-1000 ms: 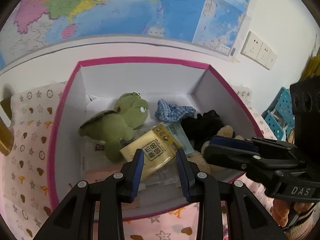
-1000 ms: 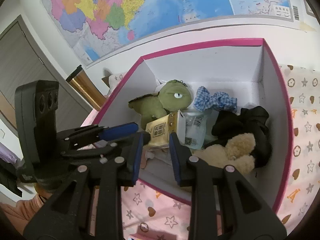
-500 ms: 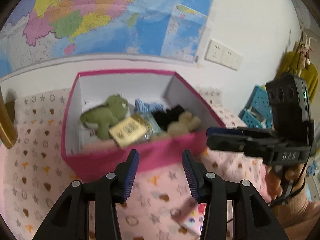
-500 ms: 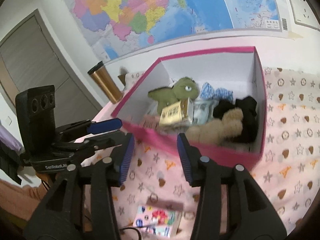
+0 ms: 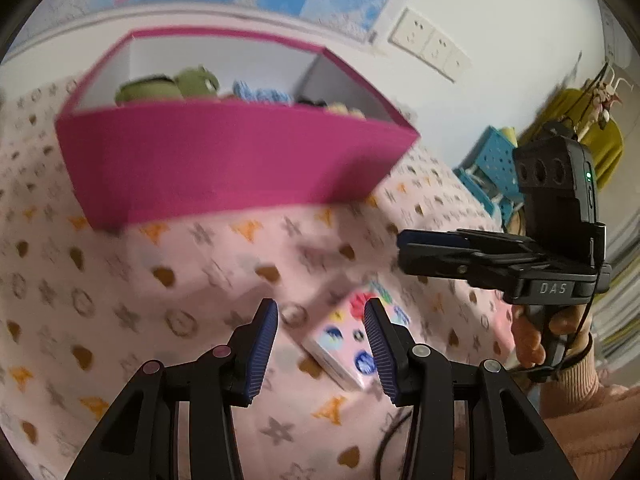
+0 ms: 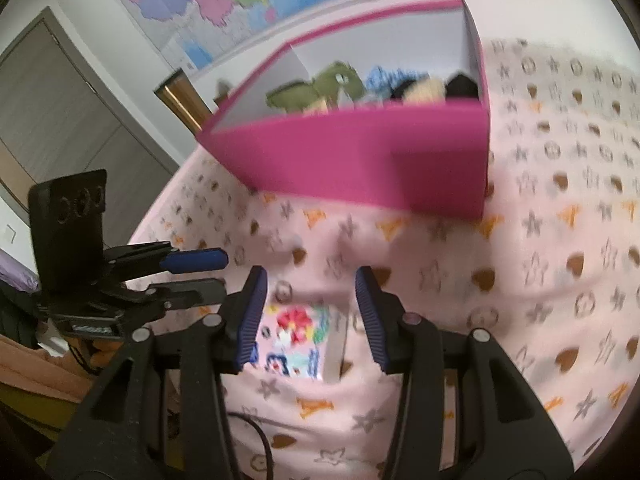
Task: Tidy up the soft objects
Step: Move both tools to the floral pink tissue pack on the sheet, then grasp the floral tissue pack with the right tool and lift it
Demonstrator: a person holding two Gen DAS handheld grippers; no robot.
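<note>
A magenta box stands on the pink patterned cloth and holds a green turtle plush, a blue checked scrunchie, a tan plush and a black item. A flat pack with a colourful flower print lies on the cloth near me. My left gripper is open and empty, just above the pack's left part. My right gripper is open and empty, above the pack.
A gold tumbler stands left of the box. A wall map and sockets are behind. Blue crates stand at the right. The patterned cloth stretches right of the box.
Both grippers have pulled back out of the box and dropped low over the cloth near the flower-print pack. Both have opened wider. The frames are blurred by motion.
</note>
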